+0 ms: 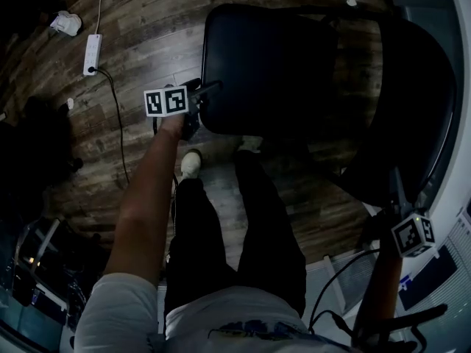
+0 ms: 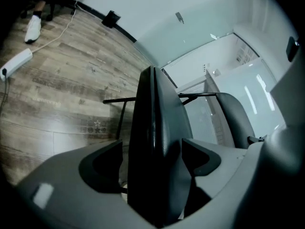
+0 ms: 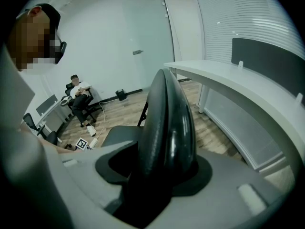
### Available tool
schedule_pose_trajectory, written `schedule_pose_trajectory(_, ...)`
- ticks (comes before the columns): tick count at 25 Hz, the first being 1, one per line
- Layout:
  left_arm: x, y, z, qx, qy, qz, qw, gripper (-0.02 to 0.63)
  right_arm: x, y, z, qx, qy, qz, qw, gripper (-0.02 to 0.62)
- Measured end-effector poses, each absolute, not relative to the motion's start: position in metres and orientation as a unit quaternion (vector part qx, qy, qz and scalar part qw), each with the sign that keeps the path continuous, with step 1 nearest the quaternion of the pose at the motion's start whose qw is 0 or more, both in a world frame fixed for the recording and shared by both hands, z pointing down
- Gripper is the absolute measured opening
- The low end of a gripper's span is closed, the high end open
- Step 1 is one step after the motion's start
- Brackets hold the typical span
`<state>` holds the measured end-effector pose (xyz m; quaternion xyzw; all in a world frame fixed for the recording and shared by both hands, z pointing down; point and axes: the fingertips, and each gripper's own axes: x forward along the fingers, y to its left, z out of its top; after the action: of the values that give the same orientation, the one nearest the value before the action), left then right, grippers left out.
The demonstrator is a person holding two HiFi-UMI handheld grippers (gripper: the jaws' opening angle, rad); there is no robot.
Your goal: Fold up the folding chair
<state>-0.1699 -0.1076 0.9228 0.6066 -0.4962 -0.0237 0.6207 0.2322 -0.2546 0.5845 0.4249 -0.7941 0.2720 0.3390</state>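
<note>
Zero folding done: folding chair stands open on wood floor; right tool clenched on backrest, left tool released, jaws wide astride front edge of seat; whole fold remains

Tool, jaws apart, straddles the chair seat.

A black folding chair is seen standing unfolded on a wood-plank floor. Its padded, round-cornered seat is laid out with the broad face turned up. The curved backrest is raised at the far side of the seat, its surface faintly glossy. Thin dark frame tubes are visible under the seat.
</note>
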Motion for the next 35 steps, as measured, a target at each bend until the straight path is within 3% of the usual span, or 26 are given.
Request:
schedule_pose_trajectory(9,-0.146,-0.123,0.929,0.641,-0.413,-0.089,0.641,0.4,0.225,-0.257,0.585,0.428,-0.791,0.275,0.339,0.204)
schedule_pose_trajectory(25,-0.139,-0.129,0.931,0.644,-0.359,-0.112,0.666,0.328,0.224,-0.26,0.584,0.426,-0.793,0.283,0.332,0.19)
schedule_pose_trajectory(35,-0.138,-0.127,0.928,0.641,-0.353,-0.119,0.671,0.316,0.22,-0.261,0.583,0.408,-0.798,0.303,0.324,0.145)
